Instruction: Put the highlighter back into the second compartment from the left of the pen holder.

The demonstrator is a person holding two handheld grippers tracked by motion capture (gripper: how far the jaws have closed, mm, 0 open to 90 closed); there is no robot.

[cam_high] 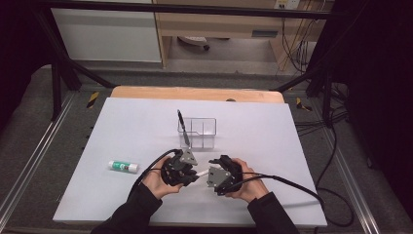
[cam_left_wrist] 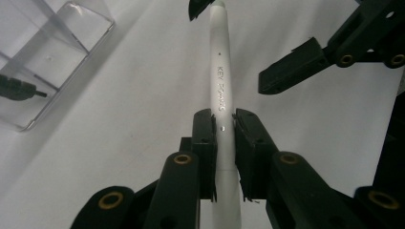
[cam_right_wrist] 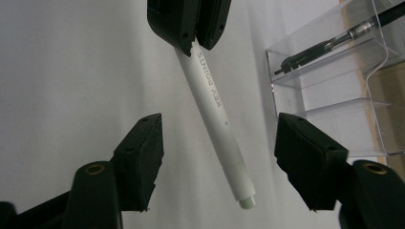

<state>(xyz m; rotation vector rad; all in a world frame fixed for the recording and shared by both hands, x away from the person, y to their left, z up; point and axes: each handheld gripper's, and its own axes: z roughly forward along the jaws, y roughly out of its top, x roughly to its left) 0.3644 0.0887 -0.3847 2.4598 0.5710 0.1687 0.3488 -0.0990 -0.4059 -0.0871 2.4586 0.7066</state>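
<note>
Two grippers: both in my hands, low on the table, close together.
Left gripper [cam_high: 187,176]: clamped on the white pen [cam_high: 201,173]; in the left gripper view both pads press its barrel [cam_left_wrist: 221,90] from either side.
Right gripper [cam_high: 214,176]: jaws apart, standing either side of the pen's free end; in the right gripper view [cam_right_wrist: 217,160] neither pad touches the barrel [cam_right_wrist: 215,124].
White pen: held off the sheet, bridging the gap between my two grippers; in the high view it runs from about 9 o'clock at the left gripper toward 3 o'clock at the right one. Grey lettering runs along its side.
Clear organizer [cam_high: 197,132]: at 12 o'clock from my grippers, near the middle of the sheet, well apart from them; it has several compartments.
Black pen [cam_high: 182,124]: stands tilted in the organizer's left compartment, its top leaning toward 11 o'clock.
Glue stick [cam_high: 122,166]: lies flat on the sheet at 9 o'clock from my left gripper, apart from it.
White sheet [cam_high: 272,146]: covers the wooden table [cam_high: 195,92], whose bare edge shows at 12 o'clock.
</note>
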